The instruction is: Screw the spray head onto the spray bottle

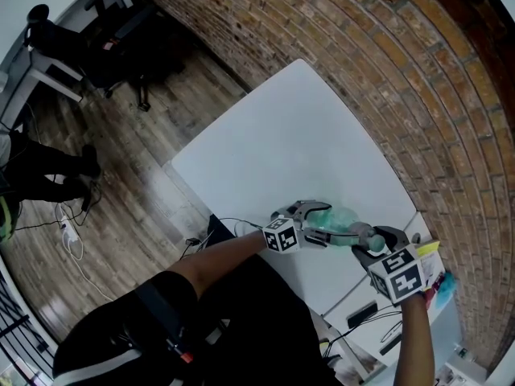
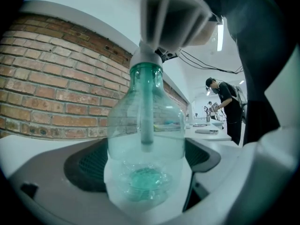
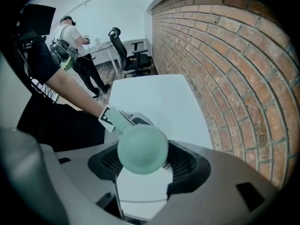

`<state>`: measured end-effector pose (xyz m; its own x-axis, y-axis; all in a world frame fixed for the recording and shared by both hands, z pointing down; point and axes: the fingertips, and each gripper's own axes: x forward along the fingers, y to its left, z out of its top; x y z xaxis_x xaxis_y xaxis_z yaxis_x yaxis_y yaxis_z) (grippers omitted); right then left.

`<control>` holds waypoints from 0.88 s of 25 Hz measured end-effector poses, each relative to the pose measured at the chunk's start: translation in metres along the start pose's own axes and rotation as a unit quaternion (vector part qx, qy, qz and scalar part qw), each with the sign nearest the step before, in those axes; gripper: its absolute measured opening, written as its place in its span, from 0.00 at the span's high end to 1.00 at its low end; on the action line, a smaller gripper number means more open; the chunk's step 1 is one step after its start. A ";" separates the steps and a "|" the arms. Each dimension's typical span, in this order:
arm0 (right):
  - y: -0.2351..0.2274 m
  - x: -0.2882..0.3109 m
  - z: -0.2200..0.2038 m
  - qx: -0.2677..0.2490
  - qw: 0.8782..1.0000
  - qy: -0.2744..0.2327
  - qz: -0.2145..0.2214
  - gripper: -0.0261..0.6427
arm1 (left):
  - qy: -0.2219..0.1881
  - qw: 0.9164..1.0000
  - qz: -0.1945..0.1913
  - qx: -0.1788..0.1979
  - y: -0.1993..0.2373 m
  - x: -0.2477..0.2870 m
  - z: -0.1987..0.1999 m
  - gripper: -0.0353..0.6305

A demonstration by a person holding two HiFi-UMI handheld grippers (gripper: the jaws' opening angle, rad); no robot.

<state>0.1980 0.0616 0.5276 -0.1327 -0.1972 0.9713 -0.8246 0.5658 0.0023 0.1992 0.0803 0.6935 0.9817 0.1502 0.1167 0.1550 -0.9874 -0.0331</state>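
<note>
Left gripper (image 1: 316, 221) fingers clamp one spray bottle (image 2: 145, 125); right gripper (image 1: 374, 241) fingers clamp one spray head (image 3: 142, 149).

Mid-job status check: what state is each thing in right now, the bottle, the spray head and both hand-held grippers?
spray bottle: clear, looks empty, held sideways between the two grippers.
spray head: seated on the spray bottle, dip tube inside; how far it is threaded cannot be told.
left hand-held gripper: shut on the spray bottle.
right hand-held gripper: shut on the spray head.
</note>
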 end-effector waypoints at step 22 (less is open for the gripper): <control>0.002 -0.004 0.003 -0.014 1.000 -0.018 -0.013 0.56 | 0.036 0.999 0.011 0.012 0.000 -0.002 -0.003 0.20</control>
<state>0.1957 0.0611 0.5234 -0.1322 -0.2411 0.9615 -0.8127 0.5816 0.0341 0.1970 0.0795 0.6958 0.9743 0.1244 0.1877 0.1379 -0.9886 -0.0607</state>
